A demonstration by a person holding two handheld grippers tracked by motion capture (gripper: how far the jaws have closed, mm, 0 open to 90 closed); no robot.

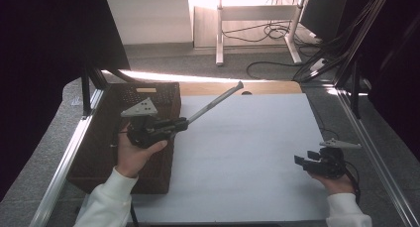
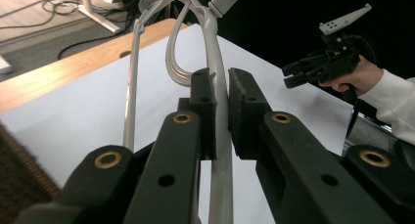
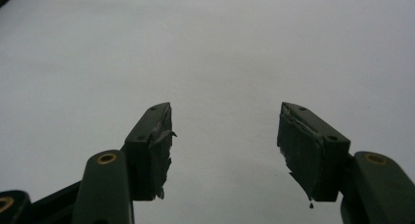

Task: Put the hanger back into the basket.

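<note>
utensil: a long silvery utensil (image 1: pixel 214 103), whisk-like with wire loops (image 2: pixel 176 48) at its far end, pinched by its handle between the left fingers and raised off the worktop, slanting up and away past the fingertips
left fingers: the left gripper (image 1: pixel 179 124) has its fingers (image 2: pixel 203 101) narrowed onto the handle, one pad on each side of it, the shaft running on between them toward the camera
left hand: a hand (image 1: pixel 131 155) in a white sleeve grips the tool behind the fingers
basket: a dark woven basket (image 1: pixel 163 95) sits under and behind the left fingers
right fingers: the right gripper (image 1: pixel 301 160) has its fingers (image 3: pixel 154 145) spread wide with nothing between them, well apart from the utensil
worktop: a white worktop (image 1: pixel 247 157) lies below both pairs of fingers
floor: cables (image 1: pixel 270 31) and desk legs lie far beyond the fingertips
</note>
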